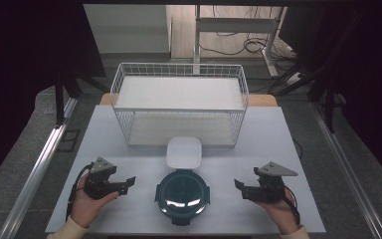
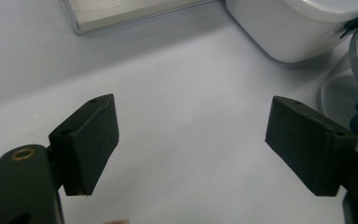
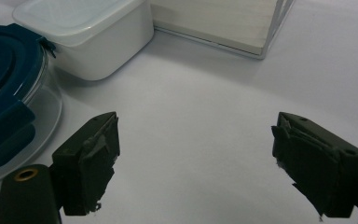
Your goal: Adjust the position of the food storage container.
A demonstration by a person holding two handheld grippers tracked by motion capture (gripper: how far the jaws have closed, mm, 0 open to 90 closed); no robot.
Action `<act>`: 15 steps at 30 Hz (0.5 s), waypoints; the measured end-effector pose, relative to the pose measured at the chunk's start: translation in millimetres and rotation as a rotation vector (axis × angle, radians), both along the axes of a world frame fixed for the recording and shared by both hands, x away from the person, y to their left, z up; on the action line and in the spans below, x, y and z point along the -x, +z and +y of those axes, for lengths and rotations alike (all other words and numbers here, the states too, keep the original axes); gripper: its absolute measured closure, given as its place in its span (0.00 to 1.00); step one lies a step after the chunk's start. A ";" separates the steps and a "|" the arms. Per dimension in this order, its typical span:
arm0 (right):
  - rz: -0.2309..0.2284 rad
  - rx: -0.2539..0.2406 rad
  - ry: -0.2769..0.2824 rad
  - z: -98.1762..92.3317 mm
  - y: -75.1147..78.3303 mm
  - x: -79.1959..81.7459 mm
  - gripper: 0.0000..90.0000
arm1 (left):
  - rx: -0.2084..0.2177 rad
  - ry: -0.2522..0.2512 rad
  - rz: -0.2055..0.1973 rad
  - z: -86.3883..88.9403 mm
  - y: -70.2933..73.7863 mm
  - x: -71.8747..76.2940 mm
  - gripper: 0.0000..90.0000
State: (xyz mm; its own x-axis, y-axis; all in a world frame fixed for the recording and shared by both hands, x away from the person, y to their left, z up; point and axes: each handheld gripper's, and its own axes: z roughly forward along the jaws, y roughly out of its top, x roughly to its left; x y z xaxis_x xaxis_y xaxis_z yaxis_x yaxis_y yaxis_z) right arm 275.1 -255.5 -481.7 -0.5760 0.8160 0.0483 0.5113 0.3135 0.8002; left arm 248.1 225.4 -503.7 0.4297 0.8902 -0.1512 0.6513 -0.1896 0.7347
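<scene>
On the table (image 1: 258, 134): white top, dark floor around
Round container (image 1: 183, 191): front centre, blue lid, touching white box (image 1: 184, 152)
Wire basket (image 1: 179, 102): rear edge
Left gripper (image 1: 128, 181): released, bare table beside
Right gripper (image 1: 238, 186): released, well apart

I see a white table (image 1: 104, 149) carrying a white wire basket (image 1: 179, 104) at the back. In front: white lidded box (image 1: 184, 153), then a round container (image 1: 183, 191), probably glass, blue lid.

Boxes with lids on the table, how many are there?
2: a round glass box with a blue lid between the tools, and a white square box right behind it, before the wire basket.
</scene>
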 end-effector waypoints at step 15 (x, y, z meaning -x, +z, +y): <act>0.006 0.009 0.006 0.6 -0.7 -0.4 0.17 | 0.020 -0.021 -0.010 2.1 -1.3 0.9 0.22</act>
State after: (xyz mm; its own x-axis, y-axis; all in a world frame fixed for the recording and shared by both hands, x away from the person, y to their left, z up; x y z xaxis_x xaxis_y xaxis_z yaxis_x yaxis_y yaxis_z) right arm 275.5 -254.9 -482.4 -0.5805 0.8131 0.0444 0.5142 0.3237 0.7942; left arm 247.2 227.5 -505.0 0.4503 0.8776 -0.1645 0.6396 -0.1885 0.7452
